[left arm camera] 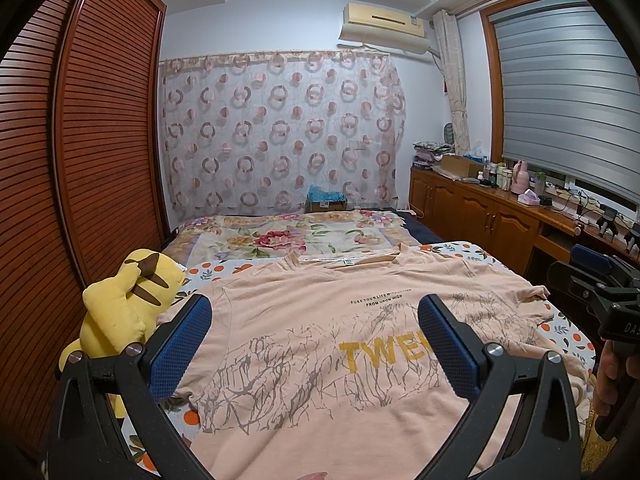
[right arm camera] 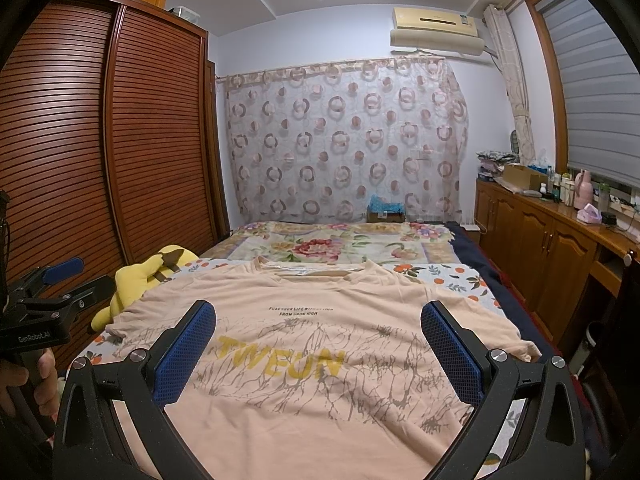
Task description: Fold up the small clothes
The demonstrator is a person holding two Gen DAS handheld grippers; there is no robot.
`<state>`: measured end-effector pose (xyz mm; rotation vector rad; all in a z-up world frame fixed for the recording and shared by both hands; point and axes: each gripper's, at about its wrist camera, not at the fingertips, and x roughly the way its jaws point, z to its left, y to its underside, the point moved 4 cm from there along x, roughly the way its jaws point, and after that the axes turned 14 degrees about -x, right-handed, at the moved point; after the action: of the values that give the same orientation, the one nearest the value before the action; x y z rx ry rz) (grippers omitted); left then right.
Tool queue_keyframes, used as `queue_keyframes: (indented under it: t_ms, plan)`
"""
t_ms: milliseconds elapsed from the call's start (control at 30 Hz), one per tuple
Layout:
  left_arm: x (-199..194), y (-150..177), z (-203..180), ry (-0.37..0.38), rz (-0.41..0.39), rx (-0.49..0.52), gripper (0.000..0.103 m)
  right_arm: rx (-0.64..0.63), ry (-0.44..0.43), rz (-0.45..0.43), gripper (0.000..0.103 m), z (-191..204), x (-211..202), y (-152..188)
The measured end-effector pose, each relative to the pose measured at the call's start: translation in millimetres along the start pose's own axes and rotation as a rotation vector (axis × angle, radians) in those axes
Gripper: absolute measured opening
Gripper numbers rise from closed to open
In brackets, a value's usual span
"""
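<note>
on the bed (left arm camera: 460,250), the t-shirt (left arm camera: 320,340) is lying flat ahead of both grippers, collar pointing away, left gripper (left arm camera: 314,344) and right gripper (right arm camera: 318,350) hovering with jaws spread, equally near.

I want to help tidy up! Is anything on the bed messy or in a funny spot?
Mostly tidy. The peach T-shirt lies flat, print up, slightly wrinkled. Only the yellow plush toy looks odd, slumped at the bed's left edge beside the shirt.

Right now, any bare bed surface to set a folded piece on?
Floral quilt beyond the T-shirt's collar is bare. Orange-print sheet shows a free strip at the shirt's right shoulder. Left edge is crowded by the yellow plush toy. Cabinet top is cluttered.
</note>
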<state>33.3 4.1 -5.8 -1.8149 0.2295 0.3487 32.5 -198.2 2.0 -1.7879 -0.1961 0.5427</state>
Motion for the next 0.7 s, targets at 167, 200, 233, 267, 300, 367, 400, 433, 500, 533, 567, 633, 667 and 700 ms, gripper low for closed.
queue_keyframes:
  t_ms: [167,200,233,267,300,367,400,433,500,533,567,633,667,700]
  plan:
    - [0.0,0.5,-0.1,0.0,-0.001,0.002,0.103,0.0,-0.001,0.001,0.102,-0.1,0.1,0.2]
    - [-0.3,0.5,-0.1,0.0,-0.001,0.001,0.103,0.001,0.0,0.001,0.102,-0.1,0.0,0.2]
    - [-0.1,0.7,-0.1,0.001,-0.002,0.002,0.103,0.001,0.0,0.001,0.102,-0.1,0.1,0.2]
    - [-0.8,0.1,0.0,0.0,-0.002,0.001,0.103,0.001,-0.001,0.001,0.102,-0.1,0.1,0.3]
    - [-0.2,0.6,-0.2,0.0,-0.002,0.001,0.103,0.001,-0.001,0.002,0.102,0.2,2.6,1.1]
    - [0.1,0.6,-0.3,-0.001,-0.002,0.002,0.103,0.001,-0.001,0.001,0.102,0.1,2.6,1.2]
    - [-0.2,0.5,-0.2,-0.001,-0.002,0.002,0.103,0.001,0.0,0.001,0.102,0.1,2.7,1.2]
    - [-0.1,0.8,-0.3,0.001,-0.001,0.001,0.103,0.001,-0.001,0.002,0.102,-0.1,2.7,1.2]
    - [-0.3,0.8,-0.5,0.0,-0.002,0.002,0.103,0.002,-0.001,0.002,0.102,-0.1,2.7,1.2]
    - [-0.1,0.9,-0.6,-0.001,-0.002,0.003,0.103,0.002,-0.001,0.002,0.102,-0.2,2.6,1.2]
    - [0.0,0.9,-0.5,-0.001,-0.002,0.003,0.103,0.001,0.001,0.002,0.102,-0.2,2.7,1.2]
    - [-0.1,0.9,-0.6,-0.001,-0.002,0.003,0.103,0.0,0.009,0.004,0.102,1.9,3.0,1.8]
    - [-0.7,0.4,-0.5,-0.001,-0.002,0.003,0.103,0.0,0.009,0.004,0.102,2.2,3.2,1.8]
    - [-0.2,0.8,-0.6,-0.001,-0.002,0.003,0.103,0.001,0.009,0.004,0.102,2.7,3.1,1.6]
